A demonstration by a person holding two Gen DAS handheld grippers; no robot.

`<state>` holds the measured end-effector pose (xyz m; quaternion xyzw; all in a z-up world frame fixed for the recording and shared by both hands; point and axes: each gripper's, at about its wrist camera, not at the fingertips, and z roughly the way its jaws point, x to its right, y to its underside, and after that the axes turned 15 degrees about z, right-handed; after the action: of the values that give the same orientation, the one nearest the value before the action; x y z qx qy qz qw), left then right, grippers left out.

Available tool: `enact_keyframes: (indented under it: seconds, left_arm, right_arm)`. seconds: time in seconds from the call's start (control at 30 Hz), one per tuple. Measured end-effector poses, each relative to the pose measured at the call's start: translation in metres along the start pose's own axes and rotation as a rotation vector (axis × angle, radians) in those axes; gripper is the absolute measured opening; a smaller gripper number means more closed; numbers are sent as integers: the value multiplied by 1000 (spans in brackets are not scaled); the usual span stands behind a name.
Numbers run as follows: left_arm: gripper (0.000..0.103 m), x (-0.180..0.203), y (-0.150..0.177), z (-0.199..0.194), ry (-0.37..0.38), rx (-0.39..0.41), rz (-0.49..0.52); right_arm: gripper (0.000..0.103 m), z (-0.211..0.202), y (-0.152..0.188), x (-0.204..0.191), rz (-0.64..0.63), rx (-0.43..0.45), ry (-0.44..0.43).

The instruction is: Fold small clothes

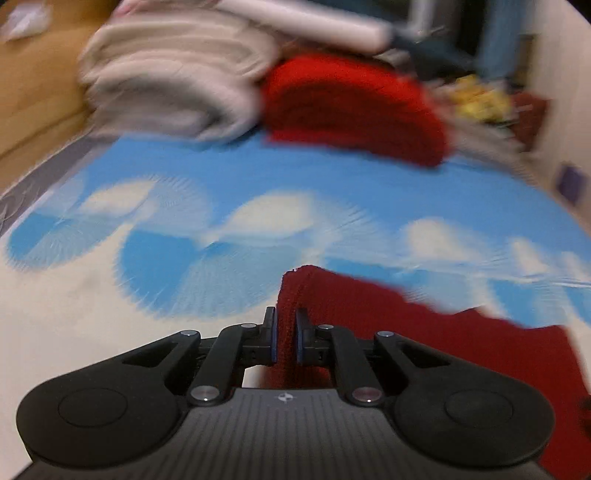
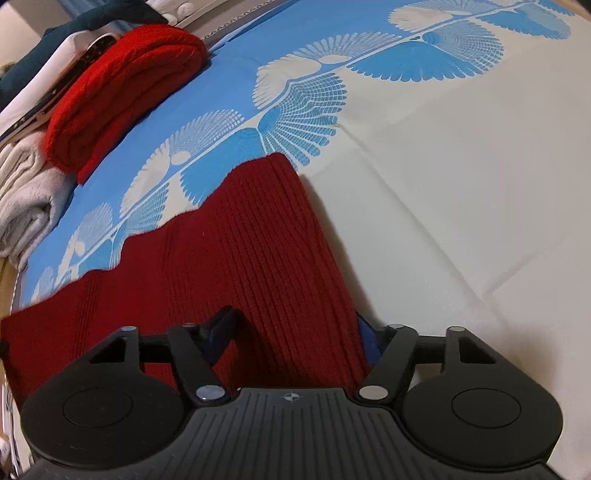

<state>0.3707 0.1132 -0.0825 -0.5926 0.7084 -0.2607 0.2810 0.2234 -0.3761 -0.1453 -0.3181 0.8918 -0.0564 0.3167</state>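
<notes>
Left tongs [image 1: 285,339] clamped on a raised fold of the dark red knit [image 1: 461,343], blue pads pressing the cloth from both sides, a corner of it standing up just beyond the tips. Right tongs [image 2: 295,332] spread wide, fingers standing on either side of a ribbed strip of the dark red knit [image 2: 258,258], left finger resting on the cloth, right finger just off its edge over the white part of the sheet; whether either pad presses the cloth, cannot tell. Knit lying spread over the near part of the bed sheet [image 2: 461,166], its ribs running away from the right tongs, its far edge ragged in outline against the blue band with the white fan pattern. In the left wrist view, much blur: same sheet [image 1: 92,302], white near, blue with pale fans farther off. Toward the far edge of the bed, a bright red folded cloth [image 1: 354,107] lying on the blue band, also sharp in the right wrist view [image 2: 122,88], well apart from the dark knit. Touching it on one side, a stack of folded pale grey cloth [image 1: 177,77], seen in the right wrist view [image 2: 26,195] at the left border. Behind the pile, dark teal fabric [image 2: 92,22] and something white, too unclear to name.
</notes>
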Motion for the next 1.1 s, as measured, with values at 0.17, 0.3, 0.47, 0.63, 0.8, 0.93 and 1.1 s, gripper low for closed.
enact_keyframes:
  seconds: [0.17,0.3,0.47,0.63,0.8,0.93,1.1]
  left_arm:
    - [25,-7,21,18,61,-24,4]
    - [89,-9,30,-13,65,3,-11]
    - [91,-18,66,-55,205,-46,-88]
    - [91,6,106,-66,206,-148,-25]
    - [14,41,117,-73,121,-161,101]
    - [14,1,129,-103,159,-124,-95]
    - [20,-21,156,-60,183,-270,-244]
  right_arm:
    - [68,-4,0,17,28,-22,-10]
    - [69,-13,0,20,40,0,-22]
    - [76,-34,10,32,35,-12,-74]
    - [78,-48,34,48,70,-28,-45]
    - [30,-55,65,36,-66,42,55]
    - [23,-92,70,43,-61,101,-58]
    - [25,-53,63,75,36,-42,46]
